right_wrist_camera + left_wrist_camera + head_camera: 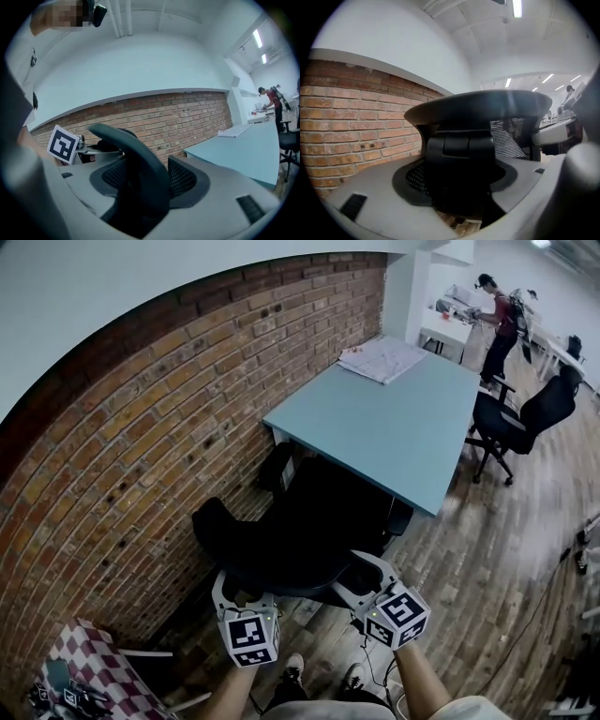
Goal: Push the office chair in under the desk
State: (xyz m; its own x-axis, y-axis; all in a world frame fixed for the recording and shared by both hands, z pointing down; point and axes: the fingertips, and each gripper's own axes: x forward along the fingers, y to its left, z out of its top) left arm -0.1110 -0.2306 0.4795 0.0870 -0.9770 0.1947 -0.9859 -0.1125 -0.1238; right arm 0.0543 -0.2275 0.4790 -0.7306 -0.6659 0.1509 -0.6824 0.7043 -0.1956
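chair: black mesh-backed office chair, seat partly under the near end of the bench, backrest sticking out from it toward the person
bench: light blue-grey rectangular bench, long side against the red brick wall; white papers on its far end
left tool: left tool at the backrest top, on the side away from the bench; jaws spread wide, black back bracket between them, not clamped
right tool: right tool likewise released; thin curved top rim of the backrest runs through the gap, pads clear of it
stage: judged mid-push, chair not fully in
risk 1: neither tool grips, so a push could slide off the rim
risk 2: uneven push, castors swivel, chair veers into the brick wall beside the bench
risk 3: armrest or backrest catches the bench edge
risk 4: dark thing under the bench by the wall, can't tell what, may block the base
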